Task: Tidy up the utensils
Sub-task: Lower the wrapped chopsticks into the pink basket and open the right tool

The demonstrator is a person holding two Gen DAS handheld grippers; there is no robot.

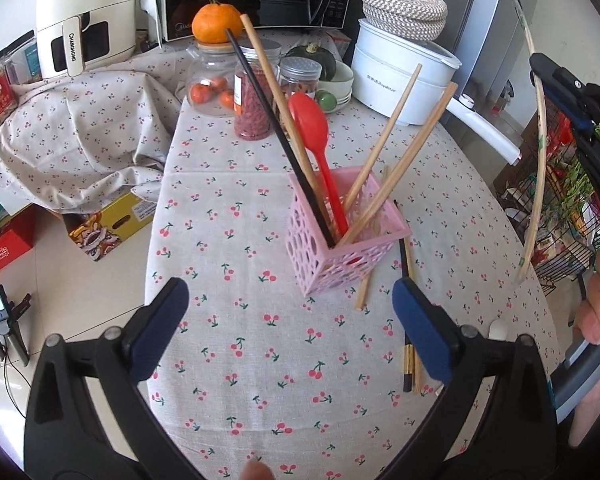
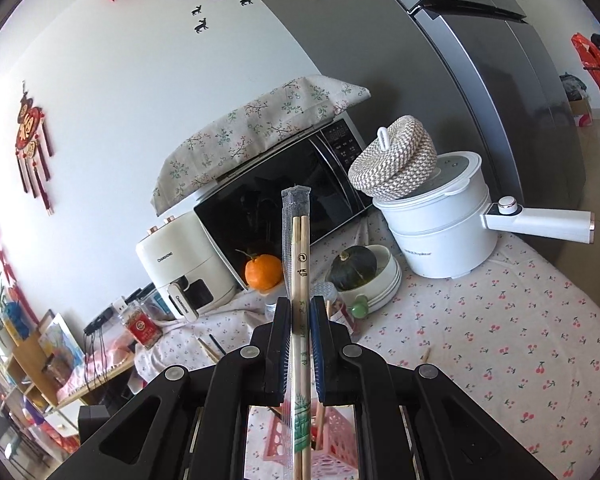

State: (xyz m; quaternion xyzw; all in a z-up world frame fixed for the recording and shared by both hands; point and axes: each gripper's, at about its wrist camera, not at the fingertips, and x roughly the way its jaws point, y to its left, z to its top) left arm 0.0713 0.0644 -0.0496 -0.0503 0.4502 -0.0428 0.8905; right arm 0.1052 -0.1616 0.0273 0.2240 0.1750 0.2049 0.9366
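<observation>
Blue-padded, the left claw [image 1: 290,322] stood wide apart with nothing between its pads, hanging over the cherry-print surface [image 1: 236,216] just short of the pink basket [image 1: 340,236]. That basket held a red spoon [image 1: 314,136], a black chopstick [image 1: 276,132] and several wooden chopsticks [image 1: 396,152], all leaning; more chopsticks [image 1: 410,312] lay flat on the cloth beside and behind the basket, partly hidden by the left claw's pad. A fingertip was cut off at the bottom edge. Beyond the basket, "CHANGHONG" read clearly on the cream air fryer [image 1: 84,20]; the white pot [image 1: 400,76] carried small lettering too blurred to read. The right claw [image 2: 300,316], far to the right of the basket, was clamped narrowly on a wrapped chopstick pair [image 2: 300,264], whose clear sleeve bore green printing and small symbols I could not make out. Its lower end hid the basket below.
</observation>
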